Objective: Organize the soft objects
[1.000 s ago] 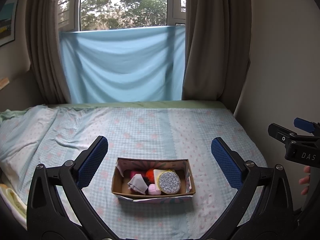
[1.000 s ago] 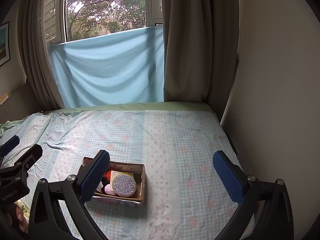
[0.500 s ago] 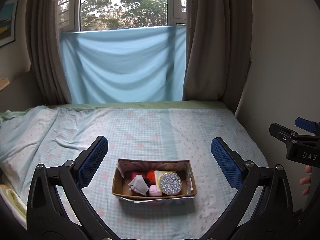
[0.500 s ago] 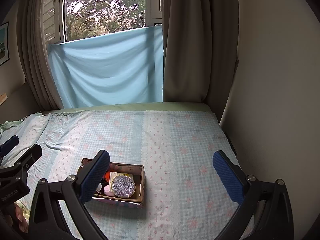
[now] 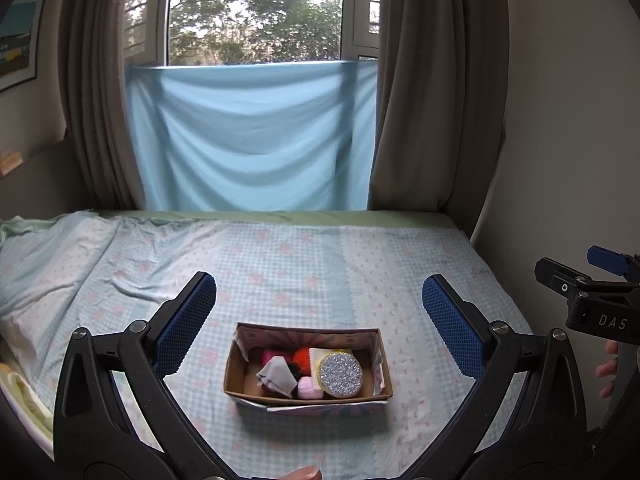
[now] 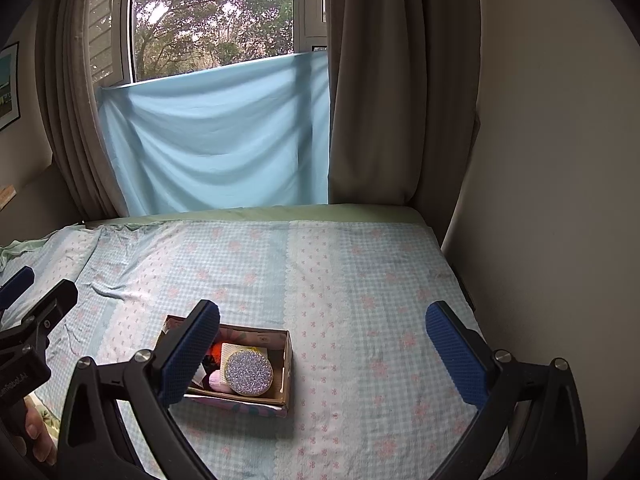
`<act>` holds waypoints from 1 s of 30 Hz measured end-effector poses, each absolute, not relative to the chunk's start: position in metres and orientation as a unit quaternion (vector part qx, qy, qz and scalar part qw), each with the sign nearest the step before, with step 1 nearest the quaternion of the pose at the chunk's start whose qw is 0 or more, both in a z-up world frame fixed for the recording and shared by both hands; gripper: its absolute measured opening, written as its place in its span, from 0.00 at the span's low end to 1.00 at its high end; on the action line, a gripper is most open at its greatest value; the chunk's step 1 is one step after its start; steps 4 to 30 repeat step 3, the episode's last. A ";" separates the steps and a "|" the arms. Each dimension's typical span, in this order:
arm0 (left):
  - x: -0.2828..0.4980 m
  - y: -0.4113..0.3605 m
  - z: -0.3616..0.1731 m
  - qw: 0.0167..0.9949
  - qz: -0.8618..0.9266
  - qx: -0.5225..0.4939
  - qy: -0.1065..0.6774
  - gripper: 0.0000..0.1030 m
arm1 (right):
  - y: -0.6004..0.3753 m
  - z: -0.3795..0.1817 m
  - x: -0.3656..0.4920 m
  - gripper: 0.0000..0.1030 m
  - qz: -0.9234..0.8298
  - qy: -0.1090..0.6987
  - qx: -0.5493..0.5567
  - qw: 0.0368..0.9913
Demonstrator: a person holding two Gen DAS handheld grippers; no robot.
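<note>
A small cardboard box (image 5: 378, 364) sits on the bed and holds several soft objects: a round silver glitter pad (image 5: 341, 374), a grey cloth piece (image 5: 276, 374), a pink piece (image 5: 308, 389) and an orange ball (image 5: 302, 356). My left gripper (image 5: 319, 320) is open and empty, held above and behind the box. My right gripper (image 6: 322, 350) is open and empty, to the right of the box (image 6: 285, 364); its left finger hides part of the box. The glitter pad (image 6: 248, 372) shows there too.
The bed (image 5: 280, 264) has a light blue checked sheet. A wall (image 6: 560, 200) runs along its right side. Brown curtains (image 5: 432, 100) and a hanging blue cloth (image 5: 252, 136) stand behind the bed. The right gripper's body (image 5: 592, 304) shows at the left wrist view's right edge.
Both grippers have drawn back slightly and risen, so the box sits a little lower in the views. Both stay open. The box and its contents have not moved.
</note>
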State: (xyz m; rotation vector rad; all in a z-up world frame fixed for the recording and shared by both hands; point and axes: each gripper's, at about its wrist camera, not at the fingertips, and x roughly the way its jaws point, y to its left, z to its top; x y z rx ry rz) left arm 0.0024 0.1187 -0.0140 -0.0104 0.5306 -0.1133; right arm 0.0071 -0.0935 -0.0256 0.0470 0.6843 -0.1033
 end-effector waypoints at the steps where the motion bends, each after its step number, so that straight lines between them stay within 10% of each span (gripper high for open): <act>1: 0.001 0.119 -0.014 0.964 -0.057 -0.005 0.259 1.00 | -0.093 -0.025 0.007 1.00 -0.050 0.335 0.024 0.941; 30: 0.001 0.118 -0.013 0.965 -0.058 -0.002 0.257 1.00 | -0.092 -0.025 0.008 1.00 -0.050 0.334 0.024 0.941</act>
